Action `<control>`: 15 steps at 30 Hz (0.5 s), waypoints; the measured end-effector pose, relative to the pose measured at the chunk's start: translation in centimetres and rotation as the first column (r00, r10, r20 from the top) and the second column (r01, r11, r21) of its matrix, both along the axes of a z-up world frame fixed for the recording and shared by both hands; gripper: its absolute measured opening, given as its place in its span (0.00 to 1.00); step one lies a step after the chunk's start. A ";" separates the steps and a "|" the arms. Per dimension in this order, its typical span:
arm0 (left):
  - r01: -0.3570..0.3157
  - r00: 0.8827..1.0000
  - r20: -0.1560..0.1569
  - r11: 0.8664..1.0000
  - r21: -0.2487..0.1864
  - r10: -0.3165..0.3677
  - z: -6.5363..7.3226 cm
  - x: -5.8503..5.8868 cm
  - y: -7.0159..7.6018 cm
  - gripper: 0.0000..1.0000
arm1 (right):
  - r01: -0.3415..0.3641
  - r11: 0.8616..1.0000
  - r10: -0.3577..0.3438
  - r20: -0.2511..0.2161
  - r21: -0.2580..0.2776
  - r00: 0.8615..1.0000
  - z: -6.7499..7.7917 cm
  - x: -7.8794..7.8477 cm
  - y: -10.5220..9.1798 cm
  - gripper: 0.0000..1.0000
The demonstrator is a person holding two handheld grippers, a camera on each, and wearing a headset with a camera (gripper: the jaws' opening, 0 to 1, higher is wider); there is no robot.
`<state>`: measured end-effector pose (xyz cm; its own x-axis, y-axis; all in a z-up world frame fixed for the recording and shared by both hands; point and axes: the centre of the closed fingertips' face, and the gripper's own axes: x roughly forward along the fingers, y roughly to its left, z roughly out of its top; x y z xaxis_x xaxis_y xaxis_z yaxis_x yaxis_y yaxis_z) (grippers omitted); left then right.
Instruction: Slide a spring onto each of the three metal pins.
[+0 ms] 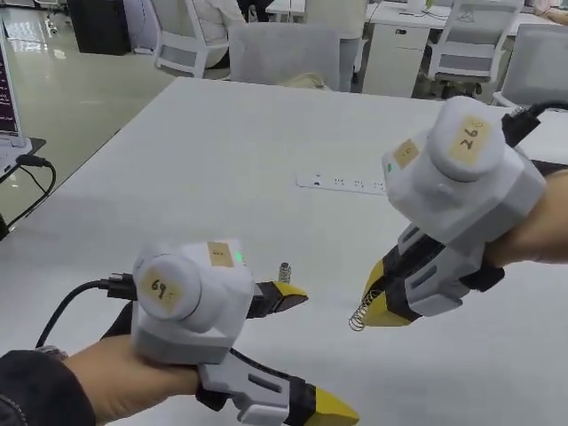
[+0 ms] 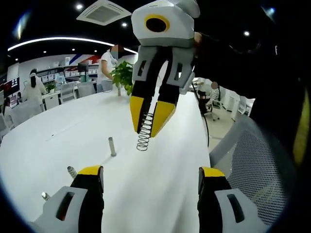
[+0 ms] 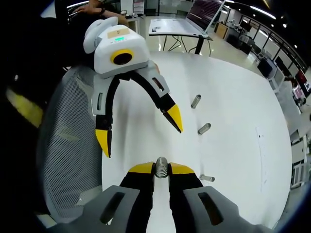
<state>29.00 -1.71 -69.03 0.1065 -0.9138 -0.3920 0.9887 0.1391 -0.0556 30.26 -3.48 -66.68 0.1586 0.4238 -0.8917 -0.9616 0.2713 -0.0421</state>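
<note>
The spring (image 3: 162, 166) is pinched between the yellow tips of the right gripper (image 3: 162, 170), at the bottom centre of the right gripper view. Its coils poke out beyond the tips. In the left gripper view it hangs from those tips just above centre, off the white surface (image 1: 222, 160). In the head view it sits right of centre, at the lower end of that gripper.

The three metal pins (image 3: 204, 128) stand in a loose row right of centre in the right gripper view, well apart from the spring. In the left gripper view they run from the lower left edge towards the middle. The one nearest the middle looks smooth and upright. The other two are too small to tell whether anything sits on them.

The left gripper (image 2: 150, 172) has its jaws spread wide with nothing between them. In the head view it lies at the lower left, with one pin just beyond its upper tip.

A white power strip (image 1: 342, 184) lies on the surface in the upper middle of the head view.
</note>
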 end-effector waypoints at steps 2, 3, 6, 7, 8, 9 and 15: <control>-0.005 1.000 0.003 1.000 0.000 0.005 0.1 0.0 0.2 0.77 | 0.005 1.000 -0.005 0.001 -0.001 1.000 0.0 0.2 -0.1 0.08; -0.007 1.000 0.003 1.000 -0.001 0.007 0.1 0.1 0.3 0.77 | 0.007 1.000 -0.007 0.002 -0.002 1.000 0.0 0.2 -0.2 0.08; -0.020 1.000 0.006 1.000 -0.001 0.020 0.1 0.2 0.8 0.77 | 0.013 1.000 -0.013 -0.001 -0.004 1.000 -0.1 0.4 -0.4 0.08; -0.023 1.000 0.007 1.000 -0.003 0.023 0.2 0.3 0.9 0.77 | 0.014 1.000 -0.014 -0.002 -0.004 1.000 -0.1 0.4 -0.4 0.08; -0.026 1.000 0.008 1.000 -0.003 0.026 0.2 0.3 1.0 0.77 | 0.015 1.000 -0.015 -0.003 -0.003 1.000 -0.1 0.4 -0.5 0.08; -0.031 0.999 0.009 1.000 -0.004 0.031 0.3 0.4 1.2 0.76 | 0.017 1.000 -0.017 -0.003 -0.003 1.000 -0.1 0.5 -0.5 0.08; -0.055 0.998 0.014 0.998 0.003 0.055 0.2 0.7 2.5 0.76 | 0.032 0.999 -0.032 0.000 0.001 0.999 0.0 0.9 -0.9 0.08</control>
<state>29.71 0.74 -68.87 0.1622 -0.9049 -0.3934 0.9802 0.1937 -0.0415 31.16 -4.37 -66.63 0.1722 0.4193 -0.8914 -0.9524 0.3018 -0.0420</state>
